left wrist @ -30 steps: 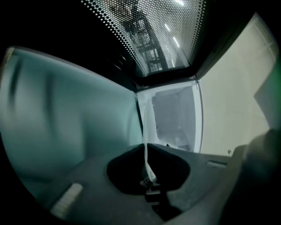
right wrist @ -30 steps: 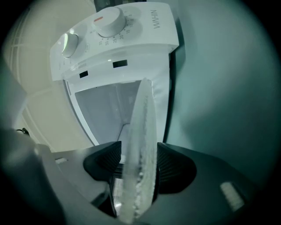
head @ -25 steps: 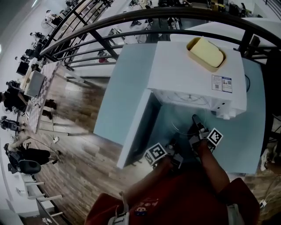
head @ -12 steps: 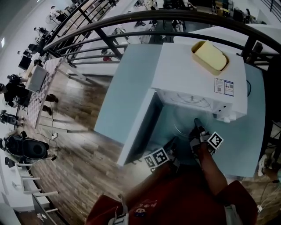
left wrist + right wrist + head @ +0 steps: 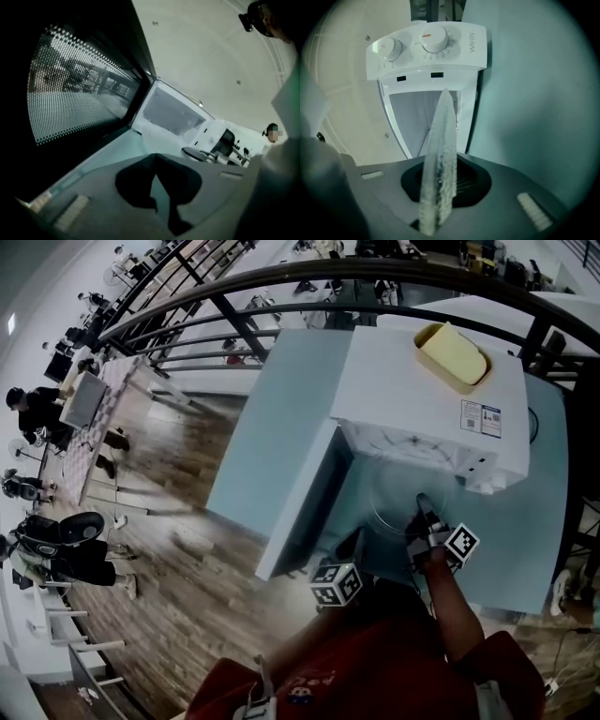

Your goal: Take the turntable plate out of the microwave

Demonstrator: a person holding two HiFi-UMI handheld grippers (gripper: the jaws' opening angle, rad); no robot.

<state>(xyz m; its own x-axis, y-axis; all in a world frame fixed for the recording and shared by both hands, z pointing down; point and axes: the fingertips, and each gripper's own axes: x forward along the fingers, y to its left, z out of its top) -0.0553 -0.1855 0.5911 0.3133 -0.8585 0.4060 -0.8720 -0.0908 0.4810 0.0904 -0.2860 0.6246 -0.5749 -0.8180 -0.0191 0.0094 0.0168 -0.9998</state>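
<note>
The clear glass turntable plate (image 5: 389,509) sits in front of the open white microwave (image 5: 427,409). My right gripper (image 5: 424,508) is shut on its near right rim. In the right gripper view the plate (image 5: 442,136) stands edge-on between the jaws of the right gripper (image 5: 443,161), with the microwave's two knobs (image 5: 434,38) beyond. My left gripper (image 5: 353,547) hangs left of the plate, apart from it, beside the open door (image 5: 305,498). In the left gripper view the left gripper (image 5: 155,158) is shut with nothing in it. The door's mesh window (image 5: 79,89) fills the left of that view.
A yellow container (image 5: 452,354) lies on the microwave's top. The microwave stands on a pale teal table (image 5: 281,409), whose front edge is near me. A dark curved railing (image 5: 281,282) runs behind the table, with a wooden floor and seated people far below at left.
My left gripper has drawn back from the plate toward the lower left and rolled, its marker cube now facing differently. The right gripper has stayed on the plate's rim, hardly shifting.
</note>
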